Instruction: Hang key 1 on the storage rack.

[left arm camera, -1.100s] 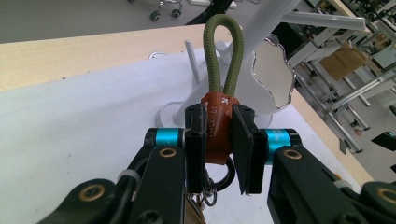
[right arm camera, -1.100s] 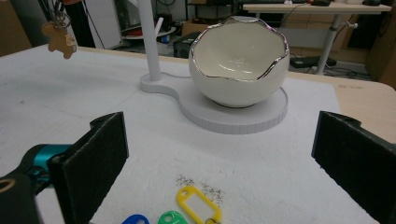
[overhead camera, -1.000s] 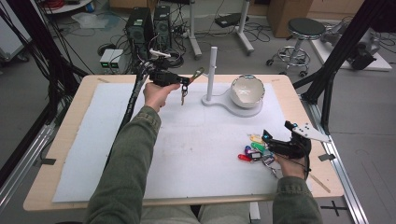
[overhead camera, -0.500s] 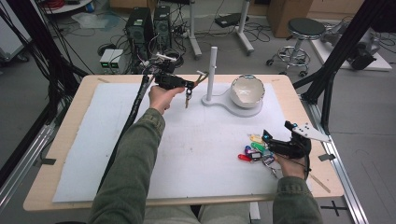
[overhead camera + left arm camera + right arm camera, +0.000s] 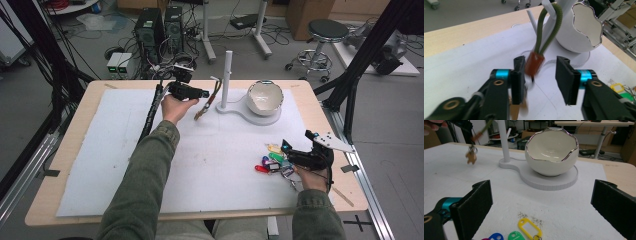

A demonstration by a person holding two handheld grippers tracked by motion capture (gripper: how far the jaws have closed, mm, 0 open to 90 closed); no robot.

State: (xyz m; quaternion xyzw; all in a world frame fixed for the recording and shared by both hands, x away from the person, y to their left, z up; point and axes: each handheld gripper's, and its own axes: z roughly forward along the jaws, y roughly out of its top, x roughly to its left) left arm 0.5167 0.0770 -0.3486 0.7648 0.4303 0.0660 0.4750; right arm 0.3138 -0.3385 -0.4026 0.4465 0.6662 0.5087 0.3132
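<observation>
A keychain with a green loop strap (image 5: 549, 32) and a brown tag (image 5: 534, 63) hangs from a small peg on the white post (image 5: 227, 70) of a stand. The tag is blurred and tilts away from the post. My left gripper (image 5: 540, 62) is open, its jaws either side of the tag, level with the keychain (image 5: 206, 102) in the high view. My right gripper (image 5: 286, 149) is open low over a pile of coloured key tags (image 5: 272, 161) at the front right. A yellow tag (image 5: 529, 227) lies between its jaws.
A white egg-shaped bowl (image 5: 265, 97) with a silver rim sits on the stand's base (image 5: 549, 182), right of the post. A white mat (image 5: 100, 165) covers the wooden table. Computer towers, cables and a stool stand on the floor beyond the far edge.
My left gripper has carried the keychain to the right, up to the post. Its jaws now stand open and the keychain swings from the peg. The right gripper has stayed put.
</observation>
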